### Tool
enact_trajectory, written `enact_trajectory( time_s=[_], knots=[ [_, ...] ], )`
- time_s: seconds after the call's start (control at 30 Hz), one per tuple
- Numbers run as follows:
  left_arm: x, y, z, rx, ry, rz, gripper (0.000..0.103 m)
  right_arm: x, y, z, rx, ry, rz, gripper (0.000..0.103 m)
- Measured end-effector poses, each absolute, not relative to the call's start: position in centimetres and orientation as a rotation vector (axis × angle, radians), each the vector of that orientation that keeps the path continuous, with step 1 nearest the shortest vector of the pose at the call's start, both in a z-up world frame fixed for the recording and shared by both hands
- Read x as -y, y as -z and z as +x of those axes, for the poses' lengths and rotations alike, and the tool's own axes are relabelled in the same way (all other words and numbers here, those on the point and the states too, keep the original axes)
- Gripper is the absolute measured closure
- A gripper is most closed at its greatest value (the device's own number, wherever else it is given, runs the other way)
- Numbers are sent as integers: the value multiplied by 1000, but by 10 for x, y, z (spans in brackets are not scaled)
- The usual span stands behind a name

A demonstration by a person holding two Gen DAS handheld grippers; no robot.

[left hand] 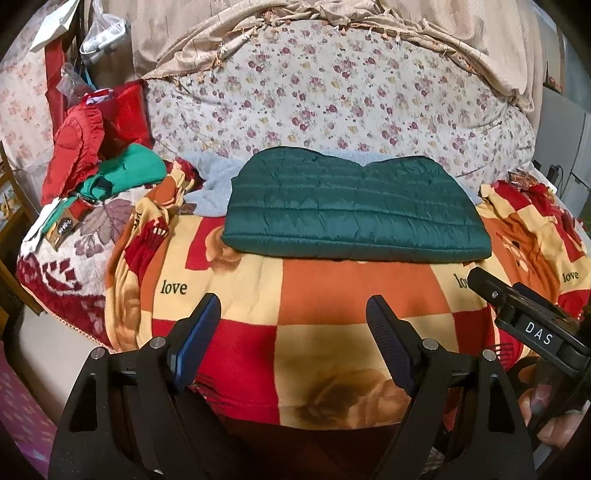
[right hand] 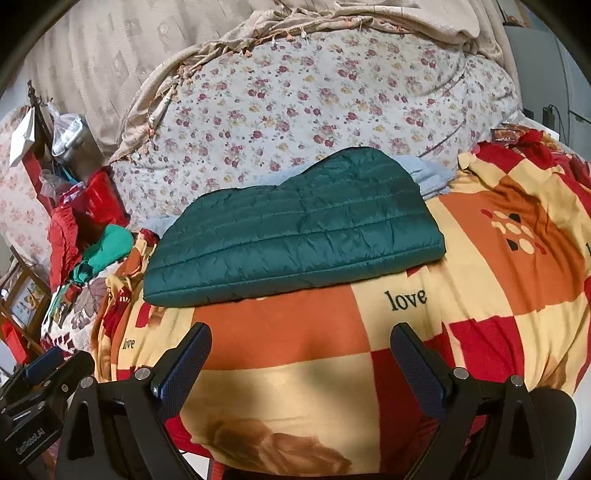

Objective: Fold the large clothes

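A dark green quilted jacket [left hand: 354, 206] lies folded into a flat rectangle on the checked red, orange and cream blanket [left hand: 258, 280]; the right wrist view shows the jacket [right hand: 295, 229] too. My left gripper [left hand: 293, 310] hovers over the blanket in front of the jacket, open, with nothing between its fingers. My right gripper [right hand: 301, 338] is likewise open and empty, a short way in front of the jacket's near edge. The right gripper's body [left hand: 528, 314] shows at the right of the left wrist view.
A floral quilt [left hand: 325, 96] is heaped behind the jacket, with a beige fringed cloth [left hand: 258, 33] above it. Red and green clothes [left hand: 107, 158] are piled at the left. A light blue cloth [left hand: 214, 181] lies under the jacket's far side.
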State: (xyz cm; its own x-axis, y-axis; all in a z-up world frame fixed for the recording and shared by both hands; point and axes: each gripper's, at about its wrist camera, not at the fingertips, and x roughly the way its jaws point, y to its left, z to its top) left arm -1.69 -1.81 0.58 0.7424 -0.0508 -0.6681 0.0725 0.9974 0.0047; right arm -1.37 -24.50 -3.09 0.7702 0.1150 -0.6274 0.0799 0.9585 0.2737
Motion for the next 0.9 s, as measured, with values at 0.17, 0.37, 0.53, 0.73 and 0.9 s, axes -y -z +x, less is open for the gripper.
enact_trajectory(
  time_s=[0.17,0.37,0.53,0.73,0.9],
  knots=[
    [19,-2,-16,-745,71,31,21,246,33,-13,-696,-11,295,7],
    [21,2,-14,-763,76,36,21,247,38,-12,-709,-4,299,7],
    [22,4,-12,-775,79,34,21,247,42,-11,-722,-3,307,7],
    [21,6,-11,-778,80,33,21,251,45,-9,-732,1,317,7],
    [22,8,-11,-784,81,34,21,251,47,-7,-744,1,320,7]
  ],
)
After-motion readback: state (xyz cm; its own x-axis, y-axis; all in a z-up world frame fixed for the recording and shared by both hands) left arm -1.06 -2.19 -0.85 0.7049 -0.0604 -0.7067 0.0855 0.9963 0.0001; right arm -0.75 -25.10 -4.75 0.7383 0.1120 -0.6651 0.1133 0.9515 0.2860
